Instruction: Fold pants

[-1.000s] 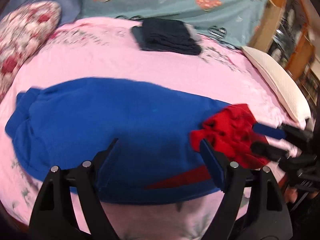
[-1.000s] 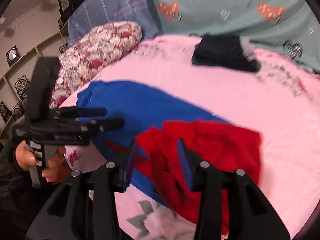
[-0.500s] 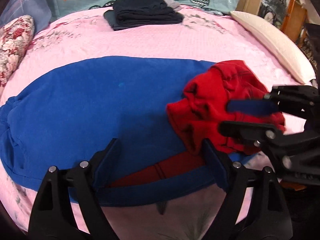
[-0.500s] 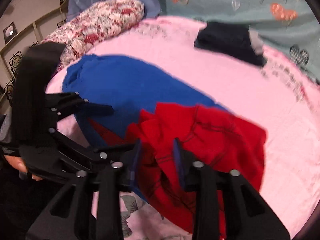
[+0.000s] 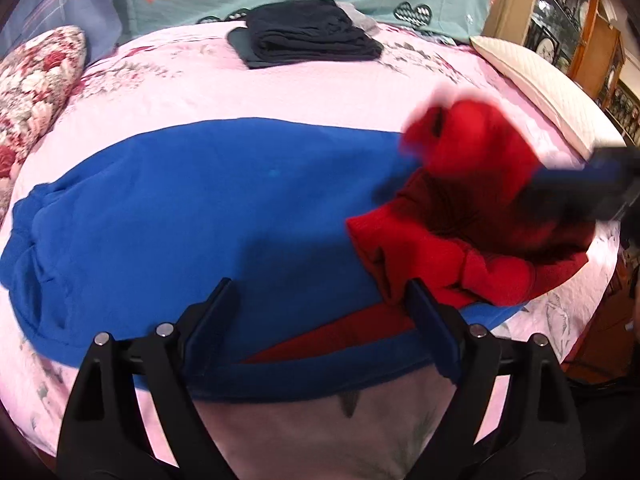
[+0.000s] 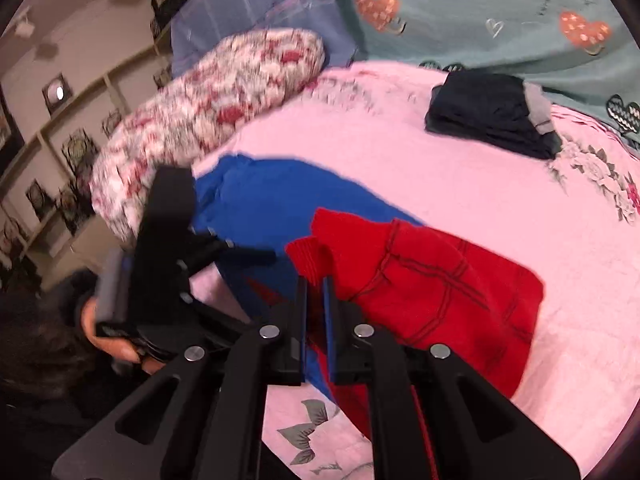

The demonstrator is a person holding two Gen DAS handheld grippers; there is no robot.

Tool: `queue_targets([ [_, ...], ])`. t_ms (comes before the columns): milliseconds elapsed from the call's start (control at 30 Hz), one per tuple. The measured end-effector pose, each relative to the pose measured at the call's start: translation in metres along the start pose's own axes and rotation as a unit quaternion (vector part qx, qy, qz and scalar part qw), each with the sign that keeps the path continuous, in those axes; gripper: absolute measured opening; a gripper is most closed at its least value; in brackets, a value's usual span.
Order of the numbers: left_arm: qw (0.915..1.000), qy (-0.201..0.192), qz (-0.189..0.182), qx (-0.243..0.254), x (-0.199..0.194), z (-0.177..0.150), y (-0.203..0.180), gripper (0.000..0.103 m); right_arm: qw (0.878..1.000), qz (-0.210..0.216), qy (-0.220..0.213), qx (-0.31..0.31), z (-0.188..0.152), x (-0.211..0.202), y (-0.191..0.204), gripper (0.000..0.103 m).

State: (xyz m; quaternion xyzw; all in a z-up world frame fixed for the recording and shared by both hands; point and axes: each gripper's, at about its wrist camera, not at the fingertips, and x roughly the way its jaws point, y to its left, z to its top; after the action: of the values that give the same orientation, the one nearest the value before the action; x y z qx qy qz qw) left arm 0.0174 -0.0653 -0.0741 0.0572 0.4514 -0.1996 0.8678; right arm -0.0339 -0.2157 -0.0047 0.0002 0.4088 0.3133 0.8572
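Right wrist view: the right tongs (image 6: 314,292) are pinched nearly closed on the near edge of the red end of the blue-and-red fleece pants (image 6: 420,280), the cloth rising from the jaws toward 1 o'clock. The same view shows the left tongs (image 6: 256,254) at 9 o'clock, held in the person's hand over the blue part of the garment.

Left wrist view: the left tongs (image 5: 320,308) stand wide apart and hold nothing; they hover over the near hem of the pants (image 5: 200,220). The garment lies flat on the pink floral bed cover (image 5: 280,92) with its long axis running from 9 o'clock to 3 o'clock. The blue end sits at 9 o'clock, and the bunched red end is at 2 o'clock, where the blurred right tongs (image 5: 560,184) grip it.

The right tongs are the nearer to the red end and already control it. Judged from this layout, the fold would carry the red end along the long axis toward 9 o'clock, with the left tongs free to pin or take the near hem.

A folded stack of dark clothing (image 5: 308,34) rests at 12 o'clock, well apart from the pants.
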Motion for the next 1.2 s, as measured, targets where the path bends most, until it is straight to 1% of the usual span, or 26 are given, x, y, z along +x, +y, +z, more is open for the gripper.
queue_targets([
  [100, 0.9999, 0.001, 0.009, -0.011, -0.004, -0.006, 0.011, 0.088, 0.999, -0.007, 0.041, -0.019, -0.012, 0.029, 0.004, 0.008],
  [200, 0.9998, 0.001, 0.008, -0.017, -0.006, -0.01, 0.018, 0.087, 0.997, -0.021, 0.043, -0.059, -0.016, 0.035, 0.011, 0.008],
  [300, 0.9998, -0.001, 0.009, -0.015, -0.007, -0.01, 0.018, 0.087, 0.995, -0.042, 0.045, -0.082, -0.017, 0.031, 0.014, 0.016],
  [333, 0.9998, -0.002, 0.01, -0.015, -0.007, -0.01, 0.018, 0.087, 0.993, -0.049, 0.049, -0.093, -0.017, 0.03, 0.015, 0.021],
  [400, 0.9998, -0.003, 0.009, -0.016, -0.008, -0.011, 0.016, 0.088, 0.99, -0.066, 0.056, -0.114, -0.018, 0.031, 0.018, 0.026],
  [433, 0.9998, -0.003, 0.008, -0.017, -0.008, -0.011, 0.016, 0.088, 0.988, -0.071, 0.058, -0.12, -0.019, 0.033, 0.019, 0.032],
  [467, 0.9998, -0.004, 0.008, -0.018, -0.009, -0.011, 0.017, 0.088, 0.987, -0.079, 0.061, -0.126, -0.02, 0.036, 0.02, 0.034],
  [533, 0.9998, -0.005, 0.007, -0.018, -0.01, -0.011, 0.016, 0.088, 0.983, -0.101, 0.069, -0.134, -0.023, 0.04, 0.016, 0.034],
  [633, 0.9998, -0.006, 0.007, -0.019, -0.01, -0.011, 0.017, 0.087, 0.981, -0.115, 0.074, -0.138, -0.023, 0.045, 0.013, 0.034],
  [667, 0.9998, -0.005, 0.007, -0.019, -0.01, -0.011, 0.017, 0.088, 0.98, -0.118, 0.08, -0.138, -0.023, 0.047, 0.012, 0.036],
  [767, 0.9998, -0.003, 0.007, -0.02, -0.009, -0.01, 0.018, 0.088, 0.974, -0.13, 0.099, -0.156, -0.026, 0.059, 0.013, 0.038],
  [800, 0.9998, -0.003, 0.006, -0.02, -0.009, -0.01, 0.018, 0.088, 0.975, -0.13, 0.096, -0.155, -0.025, 0.061, 0.011, 0.035],
  [867, 0.9997, -0.005, 0.005, -0.022, -0.01, -0.01, 0.019, 0.088, 0.981, -0.125, 0.088, -0.123, -0.021, 0.056, 0.006, 0.025],
  [933, 0.9997, -0.008, 0.008, -0.023, -0.012, -0.009, 0.019, 0.088, 0.986, -0.121, 0.058, -0.094, -0.015, 0.041, -0.001, 0.024],
  [1033, 0.9996, -0.012, 0.007, -0.025, -0.013, -0.008, 0.022, 0.088, 0.989, -0.141, -0.009, -0.038, -0.005, 0.006, -0.018, 0.024],
  [1067, 0.9996, -0.012, 0.008, -0.026, -0.012, -0.008, 0.023, 0.087, 0.988, -0.152, -0.036, -0.016, -0.002, -0.008, -0.025, 0.024],
  [1100, 0.9995, -0.011, 0.007, -0.028, -0.012, -0.008, 0.024, 0.087, 0.983, -0.171, -0.07, 0.006, 0.002, -0.023, -0.03, 0.024],
  [1133, 0.9994, -0.011, 0.009, -0.03, -0.011, -0.008, 0.025, 0.087, 0.979, -0.181, -0.09, 0.013, 0.006, -0.03, -0.03, 0.024],
  [1167, 0.9994, -0.011, 0.01, -0.032, -0.01, -0.007, 0.026, 0.087, 0.978, -0.182, -0.101, 0.011, 0.01, -0.03, -0.027, 0.024],
  [1200, 0.9993, -0.012, 0.012, -0.034, -0.01, -0.007, 0.027, 0.088, 0.982, -0.165, -0.092, 0.005, 0.014, -0.02, -0.019, 0.024],
])
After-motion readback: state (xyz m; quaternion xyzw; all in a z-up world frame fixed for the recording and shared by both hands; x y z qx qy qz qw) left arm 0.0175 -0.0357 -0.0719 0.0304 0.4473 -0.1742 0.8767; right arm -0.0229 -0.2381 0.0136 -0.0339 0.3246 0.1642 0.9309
